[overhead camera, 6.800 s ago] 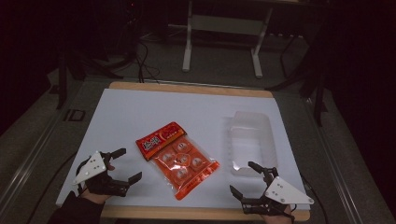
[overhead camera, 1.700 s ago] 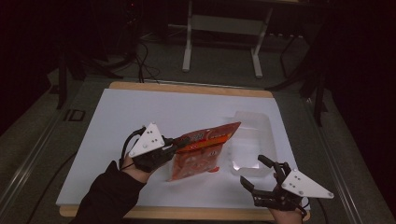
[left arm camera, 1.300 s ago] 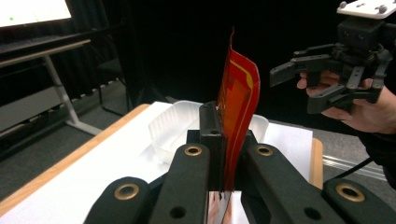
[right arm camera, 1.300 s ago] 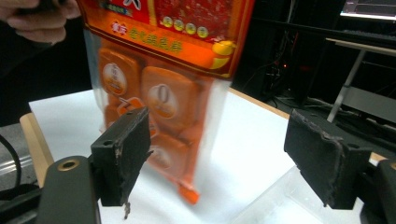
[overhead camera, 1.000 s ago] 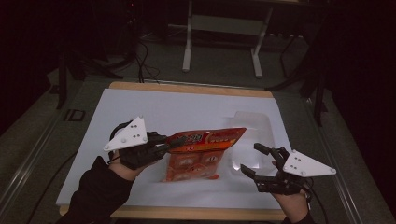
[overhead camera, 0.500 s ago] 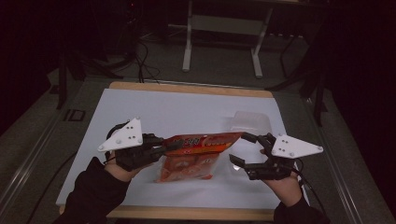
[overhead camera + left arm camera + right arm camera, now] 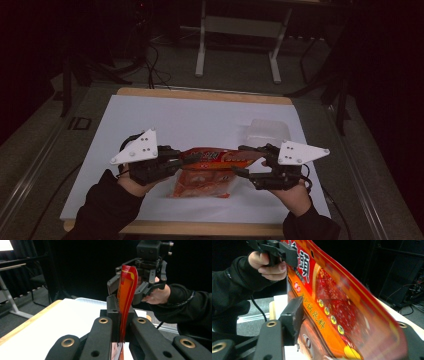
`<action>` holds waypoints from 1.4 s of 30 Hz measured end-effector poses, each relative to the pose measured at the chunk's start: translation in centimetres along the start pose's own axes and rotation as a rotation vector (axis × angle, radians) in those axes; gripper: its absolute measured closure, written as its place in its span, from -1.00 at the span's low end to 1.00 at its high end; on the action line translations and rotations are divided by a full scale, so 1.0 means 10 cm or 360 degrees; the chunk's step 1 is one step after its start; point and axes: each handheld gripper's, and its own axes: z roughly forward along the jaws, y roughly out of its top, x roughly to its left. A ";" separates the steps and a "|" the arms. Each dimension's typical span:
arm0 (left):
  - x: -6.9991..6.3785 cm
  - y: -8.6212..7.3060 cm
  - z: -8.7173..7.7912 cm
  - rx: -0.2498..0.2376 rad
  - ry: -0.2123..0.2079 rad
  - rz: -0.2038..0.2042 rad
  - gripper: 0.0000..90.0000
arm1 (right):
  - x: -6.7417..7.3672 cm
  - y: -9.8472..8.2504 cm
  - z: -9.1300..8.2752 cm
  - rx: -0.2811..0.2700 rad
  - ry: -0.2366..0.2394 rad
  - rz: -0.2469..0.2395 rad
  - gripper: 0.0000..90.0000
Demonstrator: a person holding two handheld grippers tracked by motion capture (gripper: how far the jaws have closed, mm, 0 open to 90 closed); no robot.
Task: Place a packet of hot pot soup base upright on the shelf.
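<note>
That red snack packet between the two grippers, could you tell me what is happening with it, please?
A person is holding the red snack packet up above the white table. The left gripper is shut on the packet's top edge at one end. The right gripper has just been closing around the other end, with the packet between its jaws; I cannot tell whether its pads press on it yet. A clear plastic tray sits behind.
</note>
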 end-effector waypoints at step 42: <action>0.17 -0.19 -0.15 -0.0054 -0.0001 -0.0059 0.00 | -0.09 0.25 0.18 0.0273 0.0227 -0.0085 1.00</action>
